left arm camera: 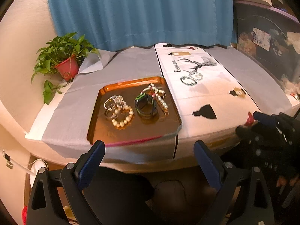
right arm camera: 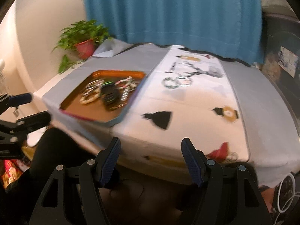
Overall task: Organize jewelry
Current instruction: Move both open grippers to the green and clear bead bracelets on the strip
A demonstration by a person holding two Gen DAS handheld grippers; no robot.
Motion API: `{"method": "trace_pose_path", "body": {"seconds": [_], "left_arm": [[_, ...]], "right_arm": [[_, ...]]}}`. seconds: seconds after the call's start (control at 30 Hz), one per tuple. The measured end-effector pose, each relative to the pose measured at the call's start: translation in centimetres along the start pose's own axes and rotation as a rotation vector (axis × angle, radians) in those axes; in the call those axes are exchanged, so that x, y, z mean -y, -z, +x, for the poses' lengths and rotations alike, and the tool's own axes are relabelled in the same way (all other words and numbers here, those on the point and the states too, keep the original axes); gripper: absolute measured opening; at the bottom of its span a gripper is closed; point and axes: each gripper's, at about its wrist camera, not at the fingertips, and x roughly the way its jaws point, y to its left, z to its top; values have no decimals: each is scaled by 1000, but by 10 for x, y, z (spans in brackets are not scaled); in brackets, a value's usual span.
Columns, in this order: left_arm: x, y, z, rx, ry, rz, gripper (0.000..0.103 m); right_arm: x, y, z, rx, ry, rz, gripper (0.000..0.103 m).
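Most bracelets are already piled in the shallow copper-coloured metal tray (left arm camera: 97, 116) at the table's near-left edge; two beaded bracelets (left arm camera: 191, 78) remain mid-table on the white runner. Left gripper (left arm camera: 149, 161) and right gripper (right arm camera: 151, 159) both gape apart, empty.

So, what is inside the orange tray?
The orange tray holds a pearl bracelet, silvery bangles, a black-green bangle and a beaded strand. Pieces overlap, so lower ones are partly hidden.

Black lettering beside deer print on white runner (left arm camera: 196, 93); too small to read.
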Motion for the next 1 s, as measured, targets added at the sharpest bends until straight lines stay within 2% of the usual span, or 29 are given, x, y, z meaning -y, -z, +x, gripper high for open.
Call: {"method": "trace_pose_path", "body": {"seconds": [0.23, 0.43, 0.6, 0.77, 0.87, 1.0], "left_arm": [[6, -40, 28, 6, 8, 18, 94], [25, -85, 73, -1, 28, 63, 94], [34, -113, 118, -37, 24, 97, 94], [35, -136, 157, -81, 38, 85, 94], [40, -149, 176, -109, 63, 70, 94], [53, -163, 193, -126, 101, 74, 94]], "right_arm": [[71, -48, 49, 2, 90, 89, 68], [120, -95, 135, -54, 84, 148, 68], [134, -130, 205, -95, 69, 122, 68], [124, -144, 250, -156, 67, 56, 68], [116, -141, 254, -137, 114, -51, 72], [145, -129, 238, -152, 160, -1, 72]]}}
